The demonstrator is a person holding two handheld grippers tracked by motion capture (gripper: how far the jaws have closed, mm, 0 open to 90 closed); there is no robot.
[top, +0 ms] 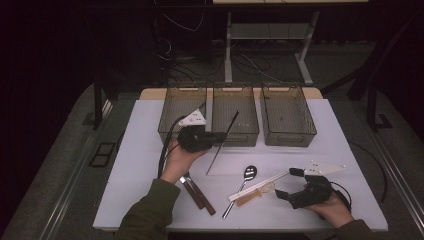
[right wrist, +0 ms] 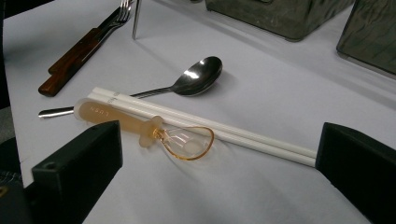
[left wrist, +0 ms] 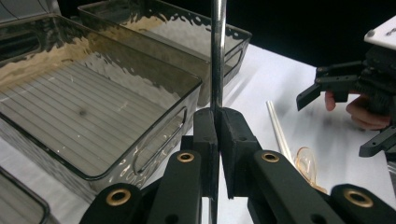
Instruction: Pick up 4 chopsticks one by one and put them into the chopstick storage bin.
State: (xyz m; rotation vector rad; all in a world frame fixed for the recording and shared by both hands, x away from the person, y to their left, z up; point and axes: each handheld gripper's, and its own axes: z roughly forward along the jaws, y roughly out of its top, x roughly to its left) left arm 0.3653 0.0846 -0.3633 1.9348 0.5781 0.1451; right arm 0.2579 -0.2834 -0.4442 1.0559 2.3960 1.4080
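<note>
The left gripper (top: 216, 138) is clamped on a thin metal stick (top: 223, 141) lifted by the bins (top: 235, 114), ready to go in one next, while the right gripper (top: 289, 184) waits wide open over the counter (top: 345, 150).

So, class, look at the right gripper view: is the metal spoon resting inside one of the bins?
No, the metal spoon lies on the white table, beside the white chopsticks, with the bins farther back.

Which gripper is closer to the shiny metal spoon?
Right. The right gripper rests open on the table just beside the metal spoon, jaws toward it. The left gripper is farther off, near the bins, shut on a metal stick.
</note>
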